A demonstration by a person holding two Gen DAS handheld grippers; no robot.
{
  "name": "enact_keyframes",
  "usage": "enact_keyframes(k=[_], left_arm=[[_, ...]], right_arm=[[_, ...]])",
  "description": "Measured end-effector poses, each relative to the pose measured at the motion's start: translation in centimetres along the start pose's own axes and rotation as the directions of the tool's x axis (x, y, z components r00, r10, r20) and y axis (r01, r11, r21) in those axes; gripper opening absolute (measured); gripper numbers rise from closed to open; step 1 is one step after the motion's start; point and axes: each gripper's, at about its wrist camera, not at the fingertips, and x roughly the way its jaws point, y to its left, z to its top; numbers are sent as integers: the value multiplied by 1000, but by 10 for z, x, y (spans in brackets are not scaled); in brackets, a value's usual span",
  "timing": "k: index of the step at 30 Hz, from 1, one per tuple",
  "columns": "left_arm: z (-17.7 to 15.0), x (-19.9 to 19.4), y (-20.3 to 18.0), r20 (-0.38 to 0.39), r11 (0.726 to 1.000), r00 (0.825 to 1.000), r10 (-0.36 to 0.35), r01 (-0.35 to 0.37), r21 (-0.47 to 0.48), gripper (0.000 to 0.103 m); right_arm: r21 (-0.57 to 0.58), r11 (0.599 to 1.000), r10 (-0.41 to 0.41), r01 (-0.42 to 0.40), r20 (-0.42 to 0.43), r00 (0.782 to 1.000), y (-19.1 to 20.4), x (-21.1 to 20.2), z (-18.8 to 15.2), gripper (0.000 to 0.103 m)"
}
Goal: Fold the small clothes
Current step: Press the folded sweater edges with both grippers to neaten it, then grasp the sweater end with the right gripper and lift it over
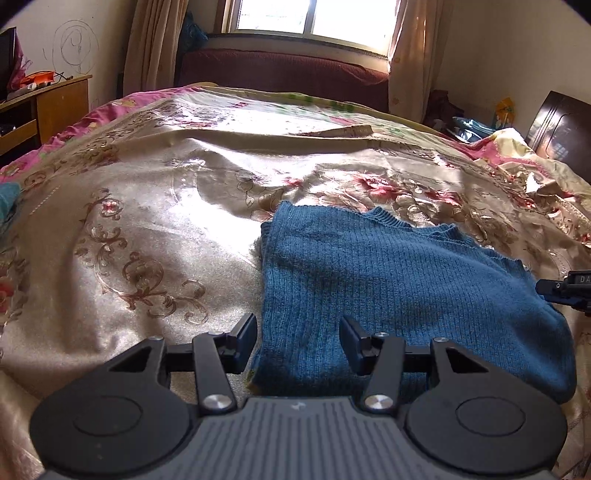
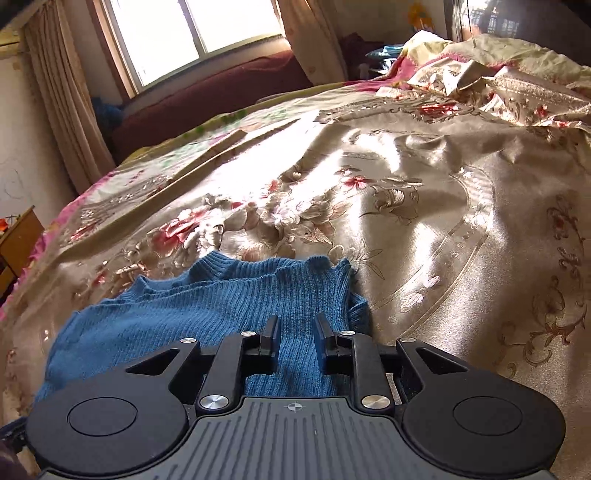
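— Where did we find the blue knitted sweater?

— It lay folded flat on the floral satin bedspread, its ribbed collar on the far side, pointing toward the window.

— And the left gripper?

— We saw its jaws standing apart with nothing pinched between them. They straddled the sweater's left folded edge: the left finger sat over bare bedspread, the right one over the knit. Whether the tips touched the cloth, we couldn't tell.

— What about the right gripper?

— In the right wrist view its jaws stood narrower but still parted, hovering over the sweater near its right edge. Knit showed in the gap between them, yet the pads were not pressing on it. Bare bedspread began just right of them.

— Did we see one gripper from the other?

— Only a dark bit of the right one at the right border of the left wrist view, just beside the sweater's right side.
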Motion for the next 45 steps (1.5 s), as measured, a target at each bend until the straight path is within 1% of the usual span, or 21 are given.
enact_keyframes(k=[2, 5, 7, 8, 10, 11, 12, 15, 18, 21, 24, 26, 28, 30, 34, 36, 37, 39, 41, 43, 45], left_arm=[[2, -5, -12, 12, 1000, 1000, -6, 5, 23, 53], [3, -5, -33, 4, 996, 1000, -14, 14, 84, 53], [1, 1, -44, -26, 995, 999, -43, 46, 88, 54], [-2, 7, -49, -56, 994, 997, -45, 51, 101, 54], [-13, 21, -61, -125, 987, 992, -21, 41, 156, 54], [-17, 25, -64, -139, 984, 990, -5, 29, 176, 54], [-19, 24, -64, -136, 983, 991, 1, 24, 183, 54], [-17, 13, -59, -136, 988, 991, -8, 29, 150, 54], [-15, 1, -48, -120, 994, 993, 8, 6, 113, 54], [-16, -9, -35, -102, 998, 995, 22, -16, 59, 54], [-19, -11, -19, -95, 999, 995, 40, -41, -2, 54], [-22, -8, -7, -106, 997, 994, 30, -36, -62, 54], [-26, -7, 1, -104, 992, 994, 20, -32, -120, 54], [-30, -9, 7, -83, 987, 997, 4, -17, -160, 54], [-34, -13, 22, -51, 969, 999, -18, 5, -246, 54], [-35, -15, 23, -41, 968, 999, -20, 9, -250, 54], [-36, -15, 23, -38, 969, 999, -25, 15, -247, 54], [-39, -14, 26, -37, 965, 998, -50, 39, -259, 55], [-39, -12, 29, -35, 956, 996, -88, 75, -283, 55], [-38, -11, 32, -30, 951, 992, -124, 110, -289, 55], [-37, -9, 37, -30, 943, 989, -147, 131, -307, 55]], right_arm=[[9, 1000, 20, -20, -4, 1000, -6, -6, -7, 21], [61, 997, 47, -47, -5, 999, -16, -16, -15, 21], [71, 996, 49, -49, 2, 999, -22, -20, -20, 21], [59, 998, 33, -32, -11, 999, -23, -19, -23, 22], [53, 999, 15, -13, -38, 999, -27, -15, -28, 26], [51, 999, 23, -21, -41, 999, -29, -15, -29, 26], [50, 999, 24, -22, -34, 999, -30, -18, -30, 26], [49, 998, 33, -32, -10, 999, -34, -26, -30, 26], [53, 998, 46, -46, -1, 999, -32, -31, -32, 27], [2, 999, 38, -38, 13, 999, -23, -36, -36, 26], [-25, 1000, 8, -8, -6, 1000, -16, -36, -35, 27], [-30, 999, 21, -21, 3, 1000, -9, -42, -30, 27], [-43, 996, 76, -76, -15, 997, 7, -44, -21, 27], [-87, 987, 129, -133, -54, 990, 31, -42, -12, 27], [-199, 954, 196, -223, -145, 970, 104, -22, 1, 27], [-246, 935, 210, -256, -200, 957, 141, -7, 4, 28], [-273, 923, 211, -272, -232, 949, 161, 2, 5, 33], [-304, 909, 203, -286, -277, 939, 194, 20, 5, 37], [-346, 891, 184, -295, -319, 930, 229, 39, 2, 37], [-395, 872, 148, -289, -349, 925, 261, 58, -1, 41], [-429, 860, 102, -276, -385, 917, 285, 77, -6, 43]])
